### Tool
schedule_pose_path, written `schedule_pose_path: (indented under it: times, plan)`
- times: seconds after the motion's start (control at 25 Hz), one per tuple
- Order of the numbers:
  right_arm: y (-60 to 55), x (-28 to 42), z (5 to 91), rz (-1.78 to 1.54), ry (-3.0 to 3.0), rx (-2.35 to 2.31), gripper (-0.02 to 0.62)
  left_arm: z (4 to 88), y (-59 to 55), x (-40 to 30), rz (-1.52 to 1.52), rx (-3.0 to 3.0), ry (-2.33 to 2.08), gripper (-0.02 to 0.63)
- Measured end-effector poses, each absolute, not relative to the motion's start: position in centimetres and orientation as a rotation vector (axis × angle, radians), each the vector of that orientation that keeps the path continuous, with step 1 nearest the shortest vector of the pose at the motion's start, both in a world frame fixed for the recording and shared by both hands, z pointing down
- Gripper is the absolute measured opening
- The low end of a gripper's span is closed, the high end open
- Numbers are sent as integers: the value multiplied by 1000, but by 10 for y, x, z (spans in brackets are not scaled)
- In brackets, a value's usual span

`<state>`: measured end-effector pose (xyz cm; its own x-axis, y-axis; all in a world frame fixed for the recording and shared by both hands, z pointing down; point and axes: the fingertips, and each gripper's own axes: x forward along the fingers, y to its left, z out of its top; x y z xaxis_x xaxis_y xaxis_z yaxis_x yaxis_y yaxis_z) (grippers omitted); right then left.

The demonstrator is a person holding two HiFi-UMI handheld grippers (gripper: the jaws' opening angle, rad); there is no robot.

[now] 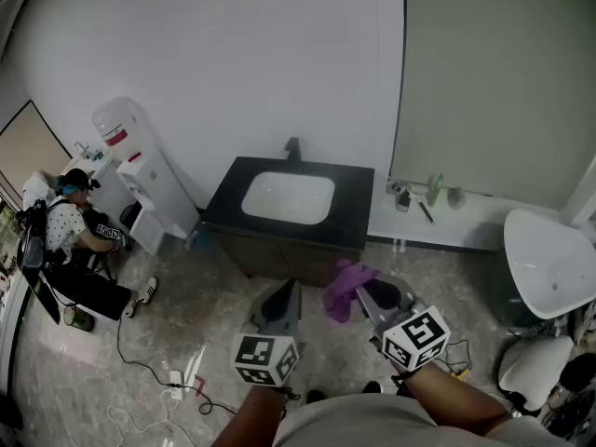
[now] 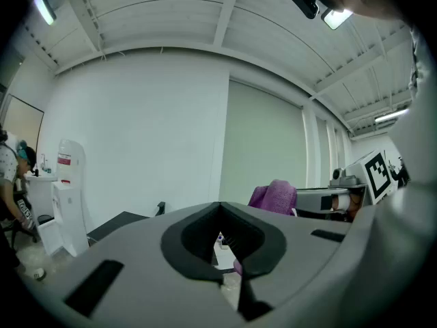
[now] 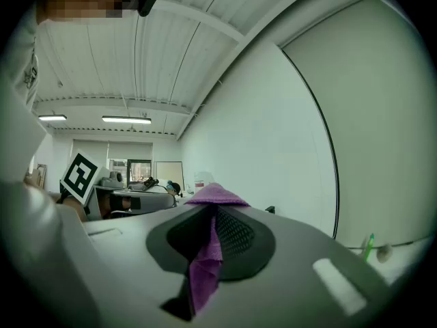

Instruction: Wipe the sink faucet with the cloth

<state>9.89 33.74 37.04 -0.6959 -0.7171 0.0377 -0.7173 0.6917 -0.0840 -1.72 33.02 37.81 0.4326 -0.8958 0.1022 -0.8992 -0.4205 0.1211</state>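
A black faucet point(image 1: 292, 147) stands at the back of a white sink basin point(image 1: 288, 197) set in a black counter point(image 1: 226, 192) against the wall. My right gripper point(image 1: 358, 290) is shut on a purple cloth point(image 1: 345, 287), which drapes from its jaws well short of the counter. In the right gripper view the purple cloth point(image 3: 207, 251) hangs pinched between the jaws. My left gripper point(image 1: 291, 289) is beside it, shut with nothing in it. From the left gripper view the cloth point(image 2: 274, 196) shows at the right and the faucet point(image 2: 161, 208) is small and far.
A white water dispenser point(image 1: 140, 169) stands left of the counter. A person point(image 1: 79, 240) crouches at the far left. A white ledge point(image 1: 466, 214) with bottles runs right of the counter, and a white basin point(image 1: 549, 262) lies at the right. Cables point(image 1: 177, 380) trail on the floor.
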Motion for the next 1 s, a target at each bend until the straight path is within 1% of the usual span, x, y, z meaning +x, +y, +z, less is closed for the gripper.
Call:
schedule_pose_path:
  times: [0.52,1.0]
  plan:
    - [339,91,373,110,-2861,1241,23,386,326,-29,47,2515,-1578,6]
    - [320,47,386,118,-2816,1366,25,403,315,-95,52,2558,-1509,6]
